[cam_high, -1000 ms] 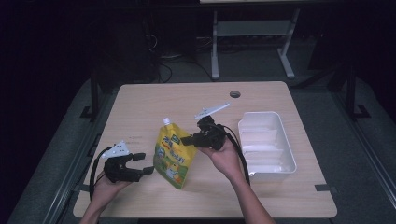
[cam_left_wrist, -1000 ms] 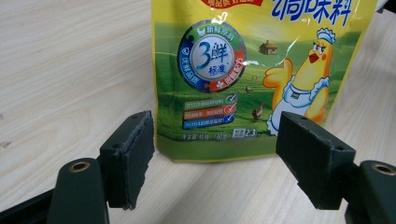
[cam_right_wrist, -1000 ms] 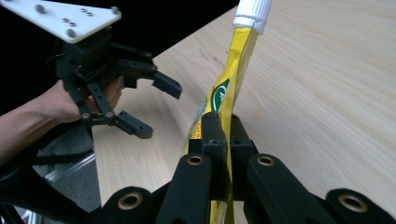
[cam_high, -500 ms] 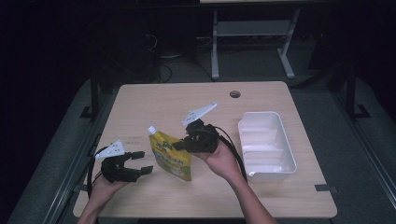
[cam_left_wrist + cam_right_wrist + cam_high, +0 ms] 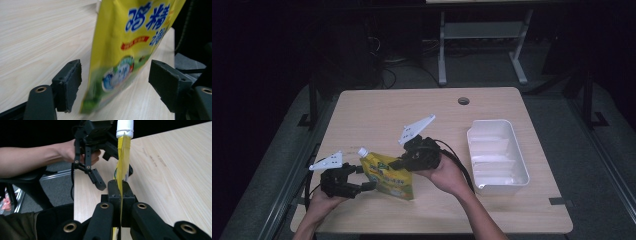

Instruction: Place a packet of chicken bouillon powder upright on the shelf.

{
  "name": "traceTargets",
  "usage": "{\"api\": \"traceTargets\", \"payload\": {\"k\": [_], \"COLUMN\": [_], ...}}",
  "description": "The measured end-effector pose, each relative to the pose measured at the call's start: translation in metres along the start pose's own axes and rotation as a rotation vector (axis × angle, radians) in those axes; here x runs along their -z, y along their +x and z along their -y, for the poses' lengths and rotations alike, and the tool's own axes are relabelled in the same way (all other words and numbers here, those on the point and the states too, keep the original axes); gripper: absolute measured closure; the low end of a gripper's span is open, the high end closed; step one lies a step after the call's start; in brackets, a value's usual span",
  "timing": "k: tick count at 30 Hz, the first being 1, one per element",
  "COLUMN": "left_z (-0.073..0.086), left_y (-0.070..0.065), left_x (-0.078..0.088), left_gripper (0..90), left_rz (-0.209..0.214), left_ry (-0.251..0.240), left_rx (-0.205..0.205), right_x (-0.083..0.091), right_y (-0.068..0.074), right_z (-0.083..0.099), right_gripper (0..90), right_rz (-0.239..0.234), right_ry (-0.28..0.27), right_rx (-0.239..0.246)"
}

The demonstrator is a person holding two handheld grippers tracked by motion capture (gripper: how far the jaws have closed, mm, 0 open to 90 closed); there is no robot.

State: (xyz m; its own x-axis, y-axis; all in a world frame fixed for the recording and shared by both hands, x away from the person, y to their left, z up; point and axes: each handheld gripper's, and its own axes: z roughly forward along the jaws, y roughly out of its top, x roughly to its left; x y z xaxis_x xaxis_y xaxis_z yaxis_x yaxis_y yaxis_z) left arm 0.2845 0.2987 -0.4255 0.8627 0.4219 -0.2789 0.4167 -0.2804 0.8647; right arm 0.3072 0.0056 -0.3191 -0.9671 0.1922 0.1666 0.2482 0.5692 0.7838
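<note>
A dark room surrounds the pale wood tabletop [image 5: 377, 112], with a grey metal frame [image 5: 482, 45] standing on the floor beyond its far edge and a round cable hole [image 5: 463, 101] near that edge. On the right half sits a white plastic tray [image 5: 514, 172], well apart from the hands. Near the front edge a yellow spouted pouch [image 5: 388, 176] stands between the two grippers. The right gripper [image 5: 398, 162] pinches the pouch's edge, its fingers pressed together on the thin yellow film, which the right gripper view shows edge-on beneath the white cap [image 5: 125, 128]. The left gripper [image 5: 364, 178] has its fingers spread to either side of the pouch's lower part; the left gripper view shows clear gaps on both sides, plus blue lettering and a red banner that the high view leaves too small to read.
</note>
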Motion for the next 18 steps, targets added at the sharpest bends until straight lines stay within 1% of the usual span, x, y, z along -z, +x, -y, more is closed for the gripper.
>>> {"api": "traceTargets", "payload": {"k": [2,3,4,5,6,7,8,9,10,12,15,18], "left_z": [0.0,0.0,0.0002,0.0002,0.0004,0.0005,0.0005,0.0007,0.0007,0.001,0.0025,0.0032], "left_y": [-0.0007,-0.0007,-0.0015,-0.0015,-0.0018,-0.0021,-0.0026,-0.0034,-0.0038,-0.0046,-0.004,-0.0036], "left_x": [-0.0001,-0.0001,-0.0007,-0.0007,-0.0015,-0.0021,-0.0024,-0.0025,-0.0027,-0.0032,-0.0033,-0.0024], "left_gripper": [29.9,31.5,34.0,35.6,35.6,37.4,40.1,45.4,48.6,54.0,62.3,70.4], "left_rz": [0.024,0.024,0.044,0.044,0.06,0.079,0.09,0.095,0.099,0.094,0.111,0.135], "left_ry": [-0.006,-0.006,-0.001,-0.001,0.002,0.004,0.007,0.009,0.012,0.022,0.032,0.024], "left_rx": [-0.004,-0.004,-0.011,-0.011,-0.01,-0.008,-0.016,-0.025,-0.03,-0.042,-0.041,-0.039], "right_x": [-0.0009,-0.0009,-0.0014,-0.0014,-0.0016,-0.0018,-0.0021,-0.0026,-0.003,-0.004,-0.0049,-0.0029], "right_y": [0.0023,0.0023,0.0035,0.0035,0.0037,0.0041,0.0044,0.0043,0.004,0.0039,0.0032,0.001], "right_z": [-0.0003,-0.0003,-0.0003,-0.0003,-0.0003,-0.0003,-0.0001,0.0002,0.0006,0.0014,0.0031,0.0053], "right_gripper": [89.7,89.7,89.7,89.7,89.7,89.7,89.7,89.6,89.6,89.6,89.5,89.1], "right_rz": [-0.022,-0.022,-0.038,-0.038,-0.042,-0.049,-0.05,-0.052,-0.053,-0.05,-0.046,-0.031], "right_ry": [0.005,0.005,0.006,0.006,0.003,0.0,-0.003,-0.004,-0.003,0.001,0.003,-0.005], "right_rx": [0.018,0.018,0.027,0.027,0.032,0.032,0.032,0.033,0.036,0.037,0.037,0.025]}}
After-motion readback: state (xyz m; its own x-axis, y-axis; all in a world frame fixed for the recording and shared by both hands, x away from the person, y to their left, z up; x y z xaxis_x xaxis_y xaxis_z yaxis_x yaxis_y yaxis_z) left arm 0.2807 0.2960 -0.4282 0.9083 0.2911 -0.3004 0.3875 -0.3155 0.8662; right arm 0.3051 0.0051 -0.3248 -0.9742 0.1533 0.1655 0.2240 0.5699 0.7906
